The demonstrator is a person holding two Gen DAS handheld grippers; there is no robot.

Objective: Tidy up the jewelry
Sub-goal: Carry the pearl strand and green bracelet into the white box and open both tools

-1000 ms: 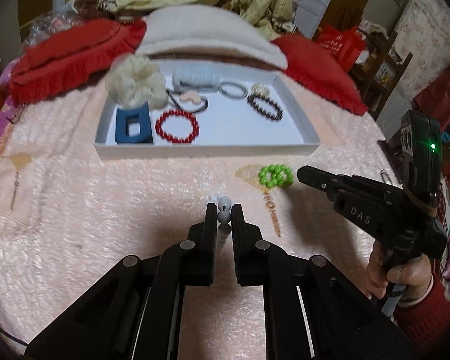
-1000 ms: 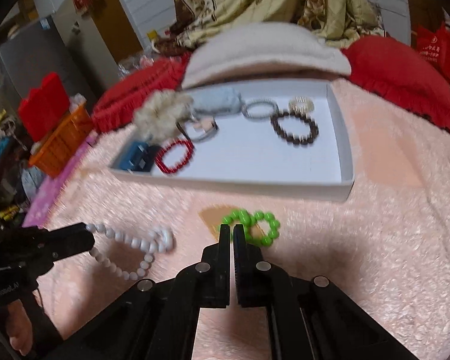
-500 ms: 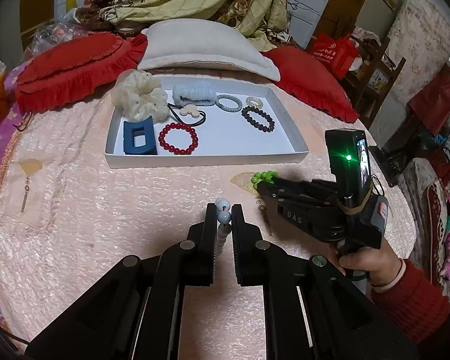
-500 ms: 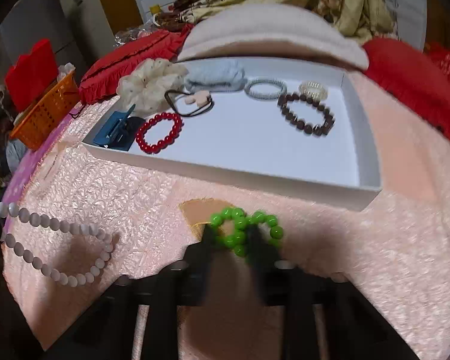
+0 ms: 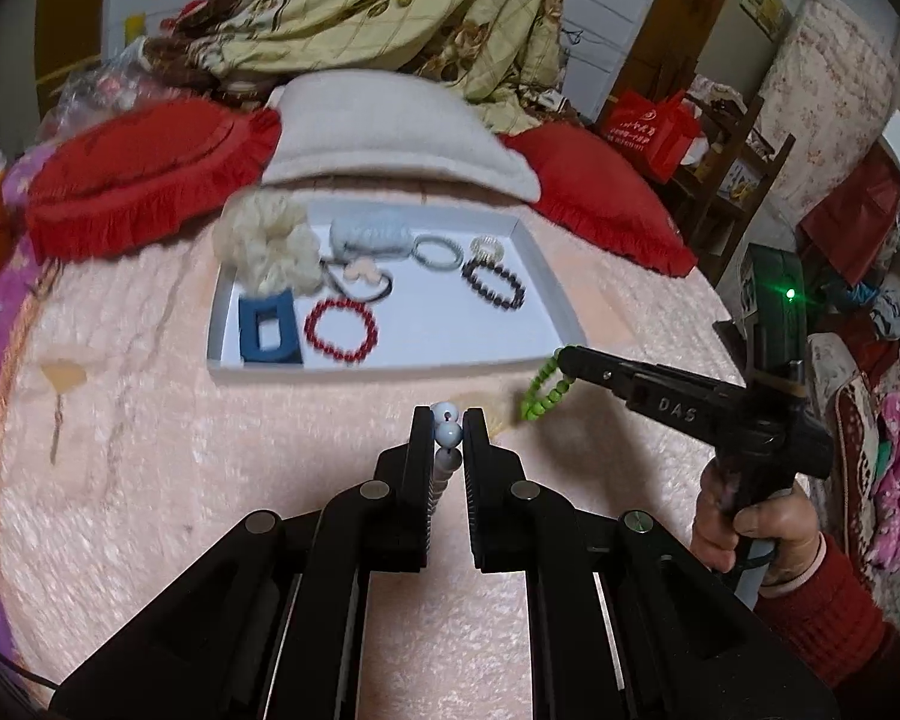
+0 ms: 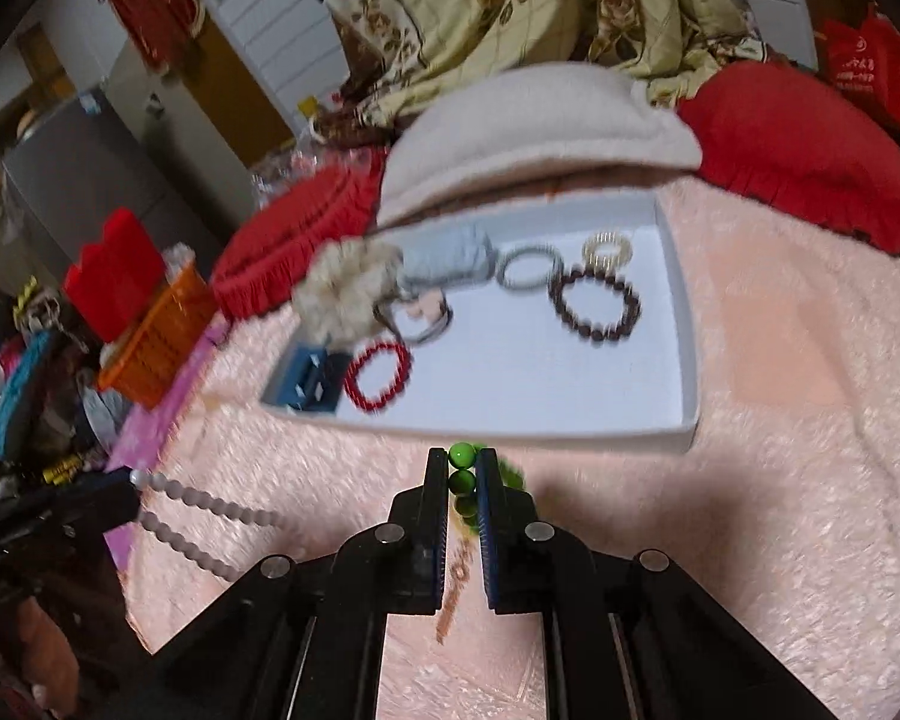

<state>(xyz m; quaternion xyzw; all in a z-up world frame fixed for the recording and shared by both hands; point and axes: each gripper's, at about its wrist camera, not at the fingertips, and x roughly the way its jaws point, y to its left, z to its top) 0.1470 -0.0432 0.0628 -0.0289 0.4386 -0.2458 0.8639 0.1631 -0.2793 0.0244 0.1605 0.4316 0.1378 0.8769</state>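
Note:
My left gripper is shut on a white bead necklace, whose strand hangs below the fingers. In the right wrist view that necklace dangles from the left gripper at the left edge. My right gripper has green beads pinched between its pads as its jaws close. The green bracelet is lifted and hangs off the right gripper as a loop above the pink cover. Just beyond both stands the white tray.
The tray holds a red bead bracelet, a dark bead bracelet, a blue clip, a cream scrunchie and several hair ties. Red cushions and a cream pillow lie behind it.
The right gripper reached the green bracelet, closed on it and lifted it off the cover toward the tray. The left gripper rose with the white necklace, which now hangs clear.

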